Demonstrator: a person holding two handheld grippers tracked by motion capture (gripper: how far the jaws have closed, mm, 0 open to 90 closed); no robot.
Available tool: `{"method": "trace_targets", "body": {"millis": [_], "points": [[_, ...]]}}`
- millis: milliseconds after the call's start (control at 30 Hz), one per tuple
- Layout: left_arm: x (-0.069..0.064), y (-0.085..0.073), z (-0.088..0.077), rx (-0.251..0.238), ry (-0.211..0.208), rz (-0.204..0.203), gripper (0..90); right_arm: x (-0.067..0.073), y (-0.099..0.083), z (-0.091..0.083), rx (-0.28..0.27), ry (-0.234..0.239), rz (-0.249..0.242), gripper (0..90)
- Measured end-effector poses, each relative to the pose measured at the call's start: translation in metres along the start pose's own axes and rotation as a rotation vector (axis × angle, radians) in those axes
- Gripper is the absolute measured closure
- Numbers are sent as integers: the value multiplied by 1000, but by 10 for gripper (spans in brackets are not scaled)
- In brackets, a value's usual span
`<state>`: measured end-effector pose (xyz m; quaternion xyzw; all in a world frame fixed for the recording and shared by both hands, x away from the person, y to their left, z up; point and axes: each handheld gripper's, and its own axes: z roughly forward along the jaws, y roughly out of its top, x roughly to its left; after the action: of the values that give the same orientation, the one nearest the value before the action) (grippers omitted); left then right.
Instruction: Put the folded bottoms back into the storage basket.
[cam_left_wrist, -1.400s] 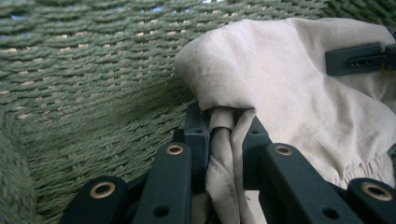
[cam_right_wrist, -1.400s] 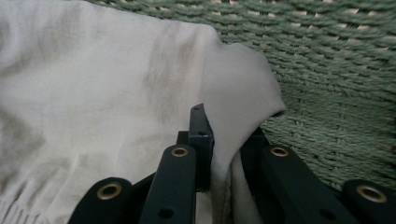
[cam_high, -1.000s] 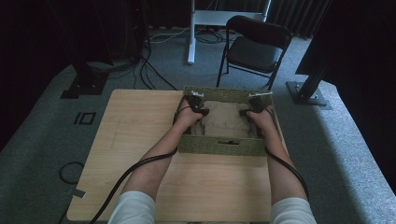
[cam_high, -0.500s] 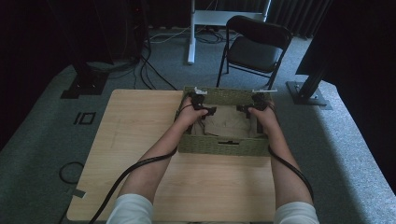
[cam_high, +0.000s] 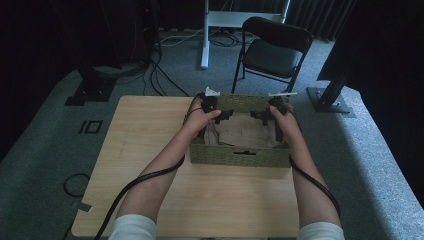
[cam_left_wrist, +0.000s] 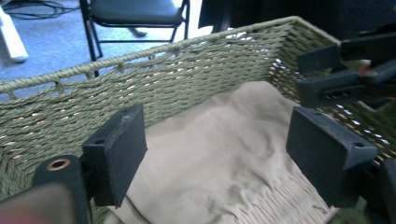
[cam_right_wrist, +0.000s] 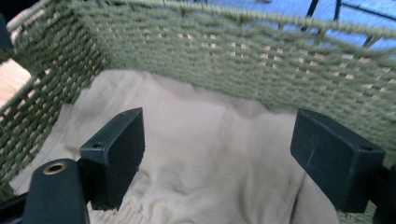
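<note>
High view: we look down and forward, well back from the table (cam_high: 150, 130).
Gripper views: we sit close inside the basket (cam_left_wrist: 187, 70).
Shared: basket, cloth (cam_right_wrist: 201, 140).

both tools (cam_high: 223, 116) (cam_high: 257, 116) have opened and risen off the beige cloth (cam_high: 245, 135).

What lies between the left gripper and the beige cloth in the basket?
Nothing: in the left gripper view, the left gripper hangs open above the beige cloth in the basket.
</note>
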<state>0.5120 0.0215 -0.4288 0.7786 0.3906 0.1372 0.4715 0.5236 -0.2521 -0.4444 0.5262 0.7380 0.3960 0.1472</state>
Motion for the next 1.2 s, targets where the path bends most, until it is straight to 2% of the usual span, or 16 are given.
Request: {"method": "trace_targets", "body": {"millis": [67, 200, 300, 367, 400, 433, 467, 533, 633, 767, 800, 833, 867, 1033, 1100, 1200], "points": [[-1, 0, -8, -8, -1, 34, 201, 3, 2, -3, -21, 1, -2, 177], [-1, 2, -18, -34, -5, 10, 201, 14, 5, -13, -42, 16, -29, 177], [-1, 2, -23, -45, -2, 20, 200, 20, 5, -20, -58, 34, -24, 177], [-1, 1, -32, -65, 27, 40, 201, 23, 4, -24, -66, 40, -36, 176], [-1, 1, -32, -65, 27, 40, 201, 24, 4, -26, -67, 43, -43, 176], [-1, 1, -36, -67, 21, 57, 200, 25, 3, -28, -74, 45, -50, 176], [-1, -2, -41, -84, 13, 40, 200, 26, 3, -30, -84, 52, -50, 176], [-2, -5, -45, -78, -6, 38, 200, 28, 1, -34, -102, 58, -40, 176], [-4, -10, -49, -78, -13, 55, 200, 30, -1, -38, -117, 56, -49, 176], [-9, -16, -54, -61, -41, 71, 195, 36, -6, -51, -131, 57, -124, 176], [-11, -18, -58, -61, -62, 74, 195, 37, -8, -54, -133, 57, -136, 176], [-11, -18, -58, -61, -62, 74, 195, 37, -8, -54, -133, 57, -136, 176], [-15, -20, -61, -56, -86, 92, 195, 40, -11, -60, -149, 74, -151, 176], [-23, -25, -68, -43, -104, 115, 195, 45, -18, -69, -153, 95, -186, 176], [-29, -28, -74, -47, -122, 107, 195, 49, -24, -75, -154, 105, -217, 176], [-36, -29, -80, -57, -123, 123, 195, 55, -29, -81, -166, 131, -248, 161]]}}
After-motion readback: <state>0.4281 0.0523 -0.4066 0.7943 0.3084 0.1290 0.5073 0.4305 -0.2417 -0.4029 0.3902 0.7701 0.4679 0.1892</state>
